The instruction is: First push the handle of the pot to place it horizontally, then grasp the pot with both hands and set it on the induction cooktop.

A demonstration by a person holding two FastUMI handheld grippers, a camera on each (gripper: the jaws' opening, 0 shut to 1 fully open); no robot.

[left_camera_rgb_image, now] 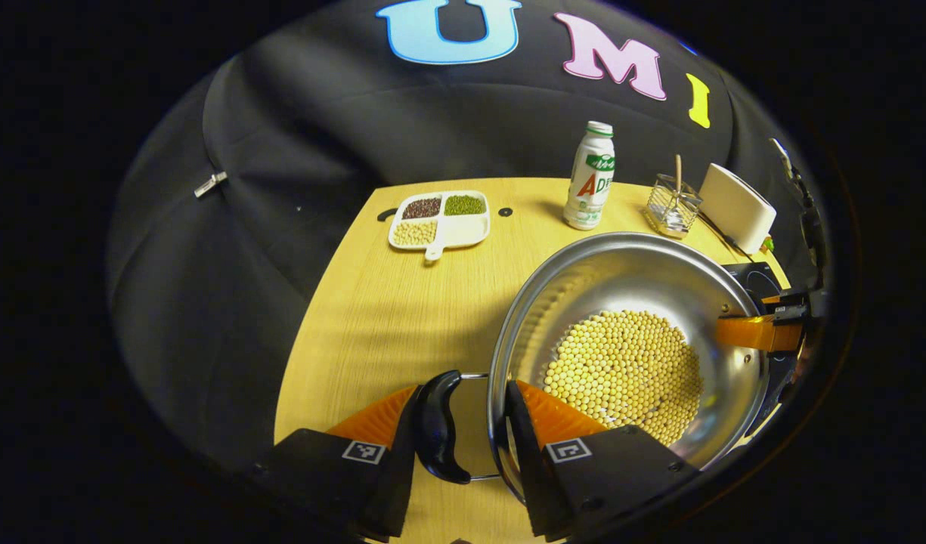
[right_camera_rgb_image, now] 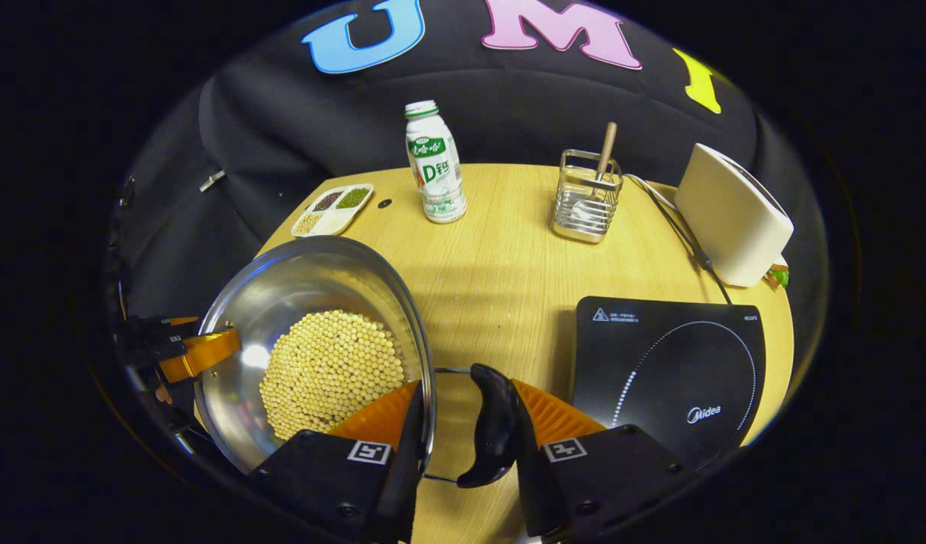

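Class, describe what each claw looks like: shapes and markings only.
The left claw and right claw each have two wedge-shaped fingers with ribbed inner faces, mounted on blocky black housings. Every housing carries a small square black-and-white marker tag.

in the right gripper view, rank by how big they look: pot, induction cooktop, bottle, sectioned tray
Largest to smallest as they appear:
1. pot and induction cooktop, too alike to rank, and both sit nearest the camera
2. bottle
3. sectioned tray, at the table's far edge, so distance shrinks it
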